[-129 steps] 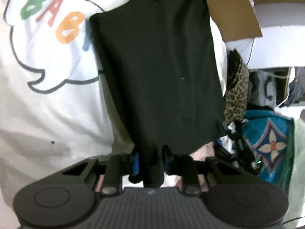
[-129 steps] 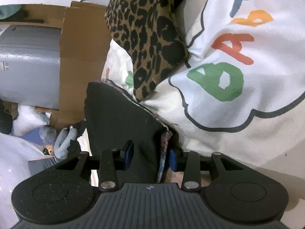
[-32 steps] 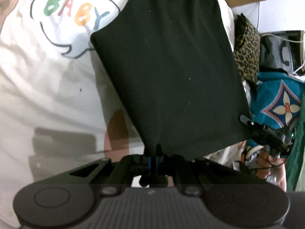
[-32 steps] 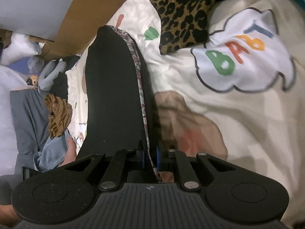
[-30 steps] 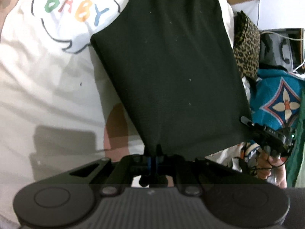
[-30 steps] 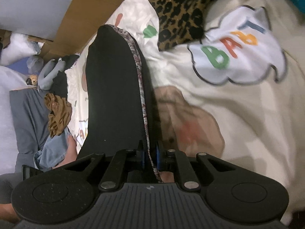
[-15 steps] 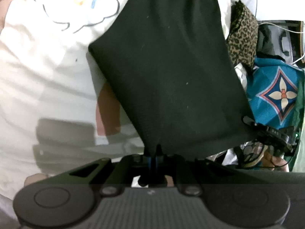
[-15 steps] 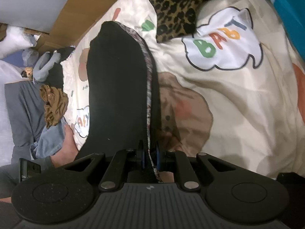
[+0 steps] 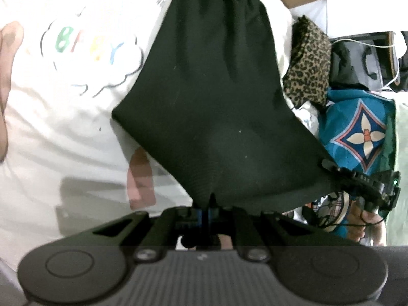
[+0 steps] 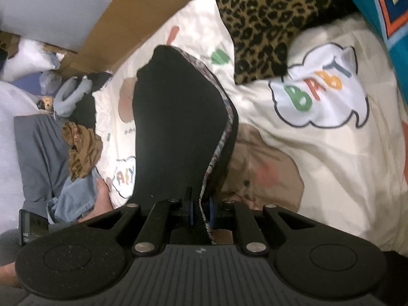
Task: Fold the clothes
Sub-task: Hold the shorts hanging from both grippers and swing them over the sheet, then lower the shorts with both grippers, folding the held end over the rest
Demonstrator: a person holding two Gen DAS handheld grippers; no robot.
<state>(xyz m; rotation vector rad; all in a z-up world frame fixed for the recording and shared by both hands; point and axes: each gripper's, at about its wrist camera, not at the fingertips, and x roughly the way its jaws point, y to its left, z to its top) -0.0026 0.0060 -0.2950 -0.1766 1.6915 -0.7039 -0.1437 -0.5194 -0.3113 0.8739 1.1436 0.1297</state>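
A black garment (image 9: 216, 97) hangs between both grippers above a cream bedsheet (image 9: 51, 132) printed with a "BABY" cloud. My left gripper (image 9: 205, 210) is shut on one near corner of the cloth. In the left wrist view the right gripper (image 9: 367, 183) grips the other corner at the right, with a hand under it. In the right wrist view the black garment (image 10: 176, 127) runs edge-on away from my right gripper (image 10: 200, 210), which is shut on its patterned hem. The far end of the cloth droops toward the sheet.
A leopard-print garment (image 10: 265, 17) lies at the far side of the cream sheet (image 10: 331, 165). A teal patterned cloth (image 9: 357, 127) is at the right. Cardboard (image 10: 122, 25) and a pile of grey, blue and brown clothes (image 10: 74, 148) sit to the left.
Both grippers have risen with the black garment, so the sheet and its "BABY" cloud look smaller and farther. The cloth's lower end now bends and narrows more.
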